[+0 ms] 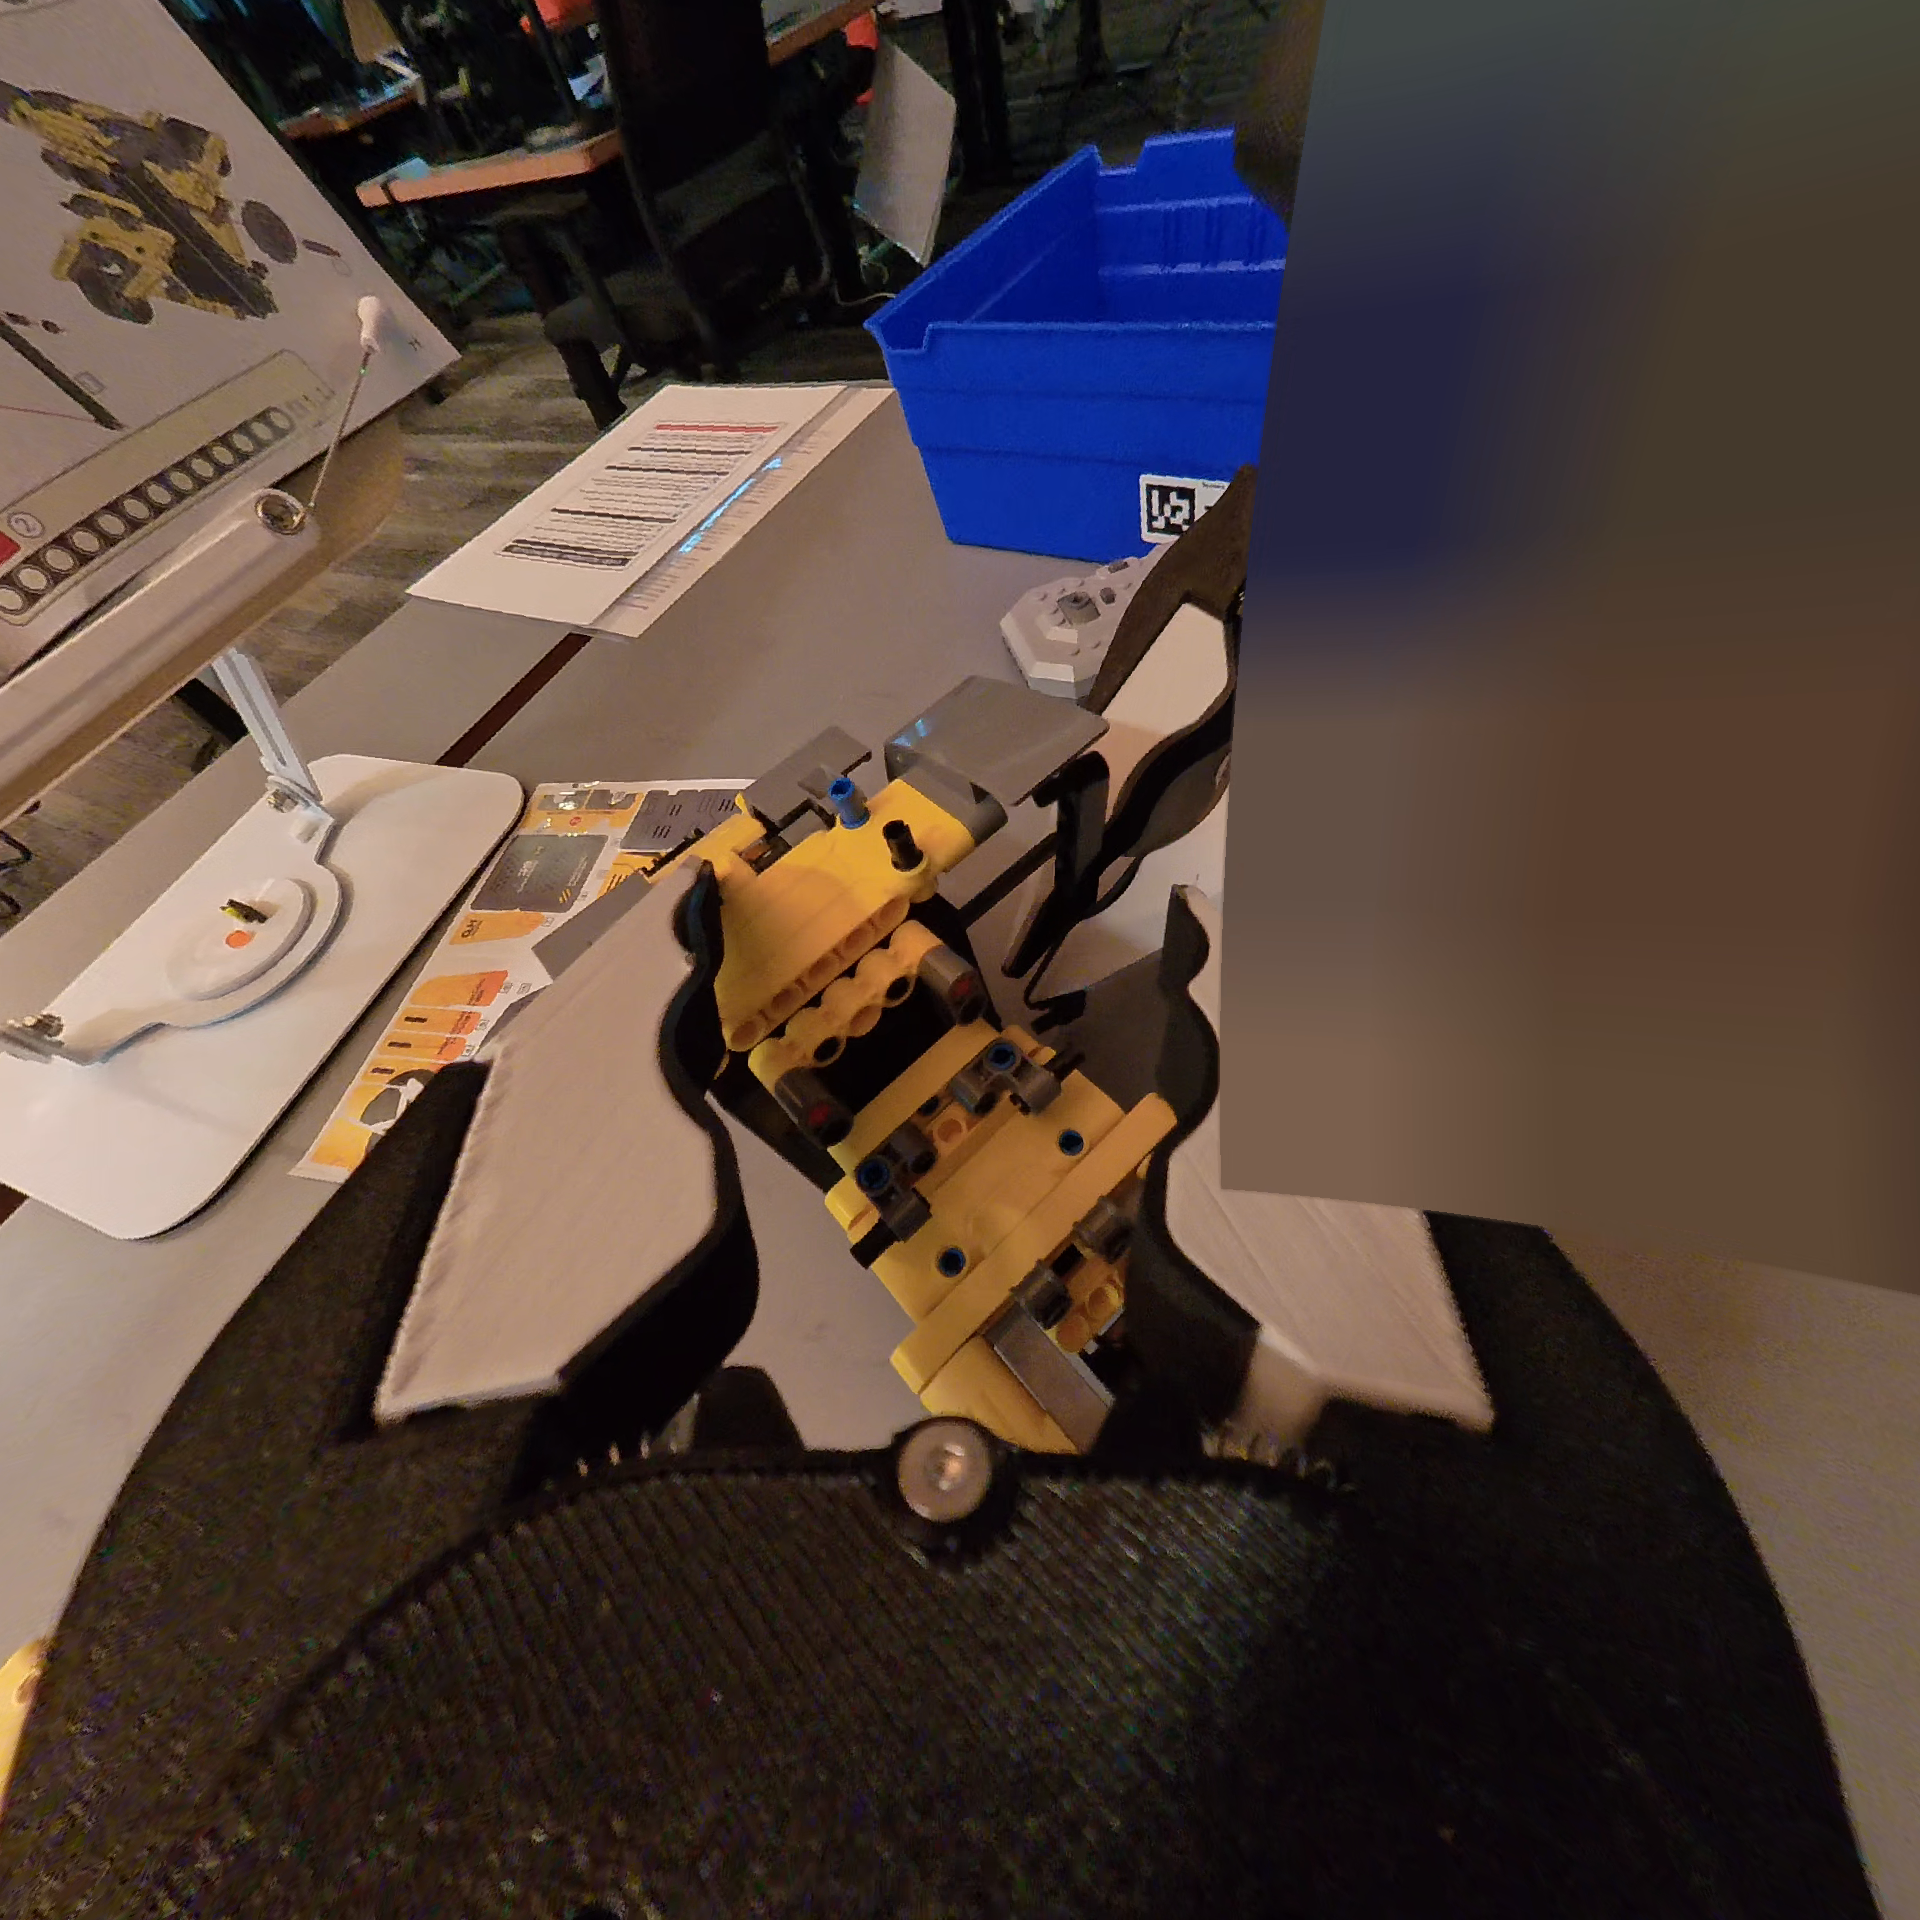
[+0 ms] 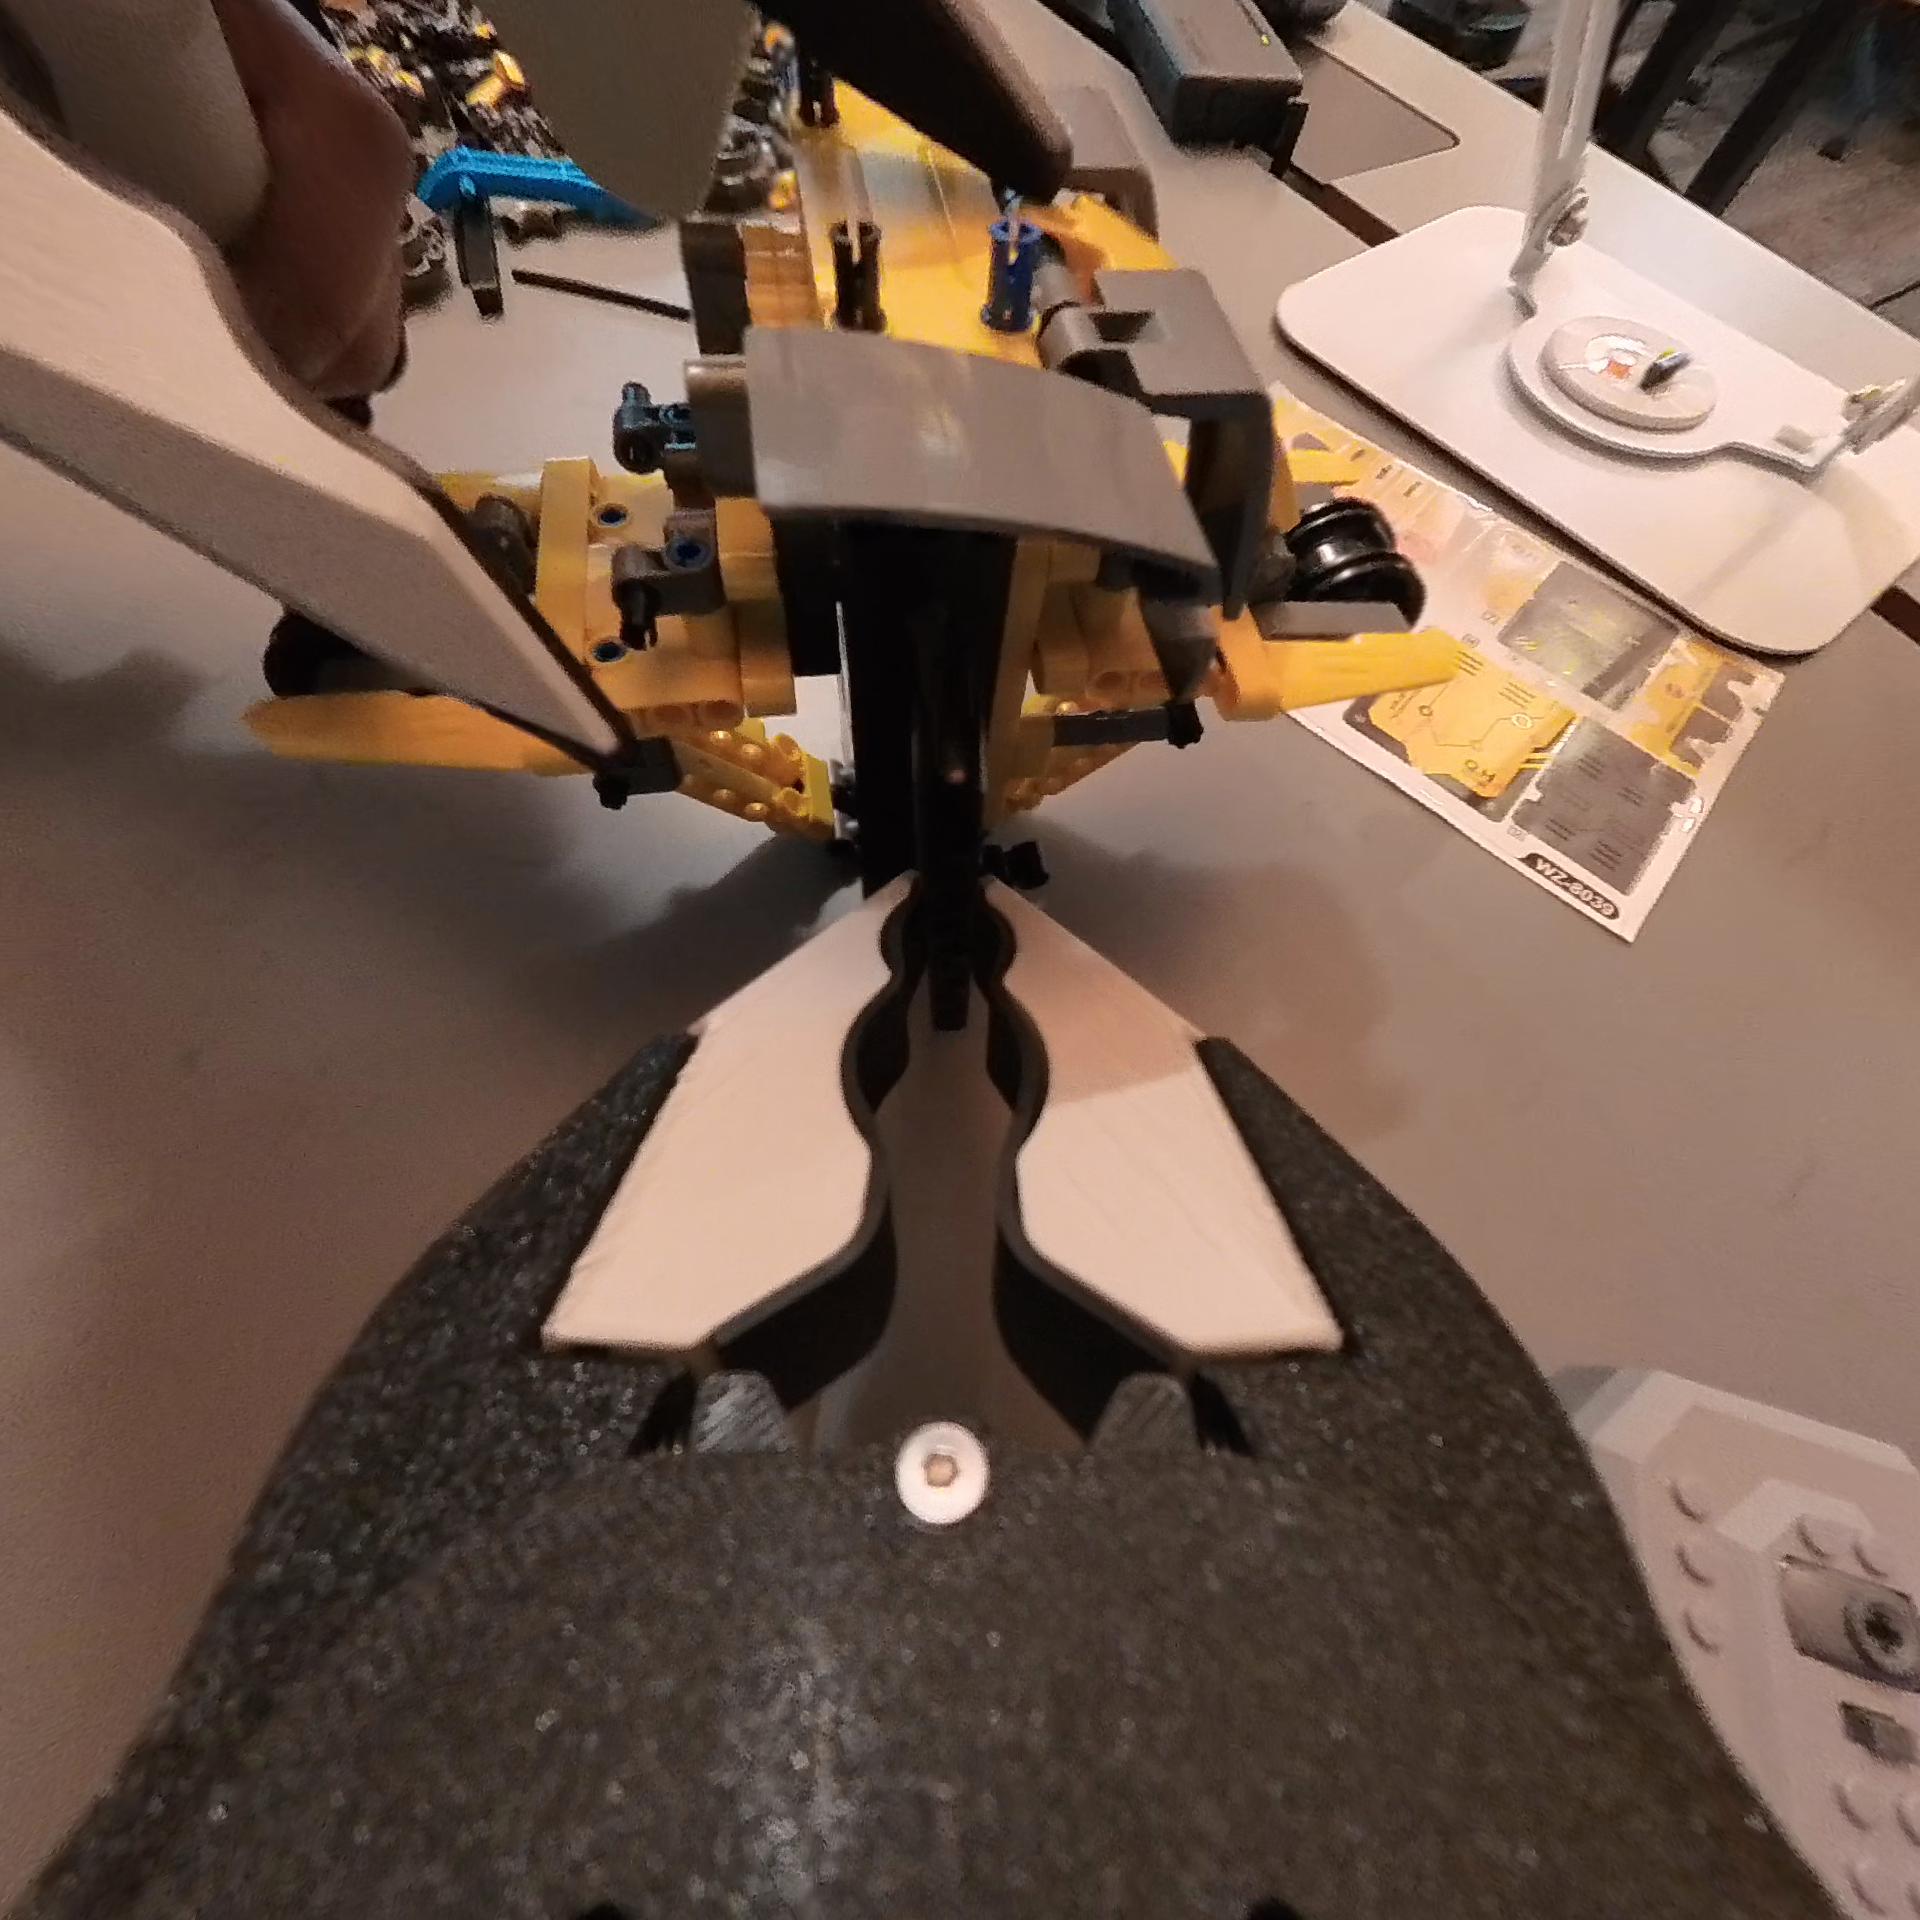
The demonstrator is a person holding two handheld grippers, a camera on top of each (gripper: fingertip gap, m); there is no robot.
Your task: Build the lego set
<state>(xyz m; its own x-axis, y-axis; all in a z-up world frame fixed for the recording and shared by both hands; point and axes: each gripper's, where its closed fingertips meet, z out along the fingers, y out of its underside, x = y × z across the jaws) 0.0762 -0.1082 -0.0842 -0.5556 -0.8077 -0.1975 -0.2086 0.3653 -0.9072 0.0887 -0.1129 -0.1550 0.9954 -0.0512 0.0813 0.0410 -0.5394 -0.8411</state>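
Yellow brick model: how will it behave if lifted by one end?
The yellow brick model is probably rigid but fragile: it is many clipped beams and pins. The grey panel on top looks apt to pop off. It is long and held by the left gripper, so it could sag or twist.

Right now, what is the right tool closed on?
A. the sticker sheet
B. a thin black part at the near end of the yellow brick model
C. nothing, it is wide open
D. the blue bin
B: in the right wrist view the right tool has its fingers pinched on a thin black part sticking out of the yellow brick model; the sticker sheet lies apart on the table.
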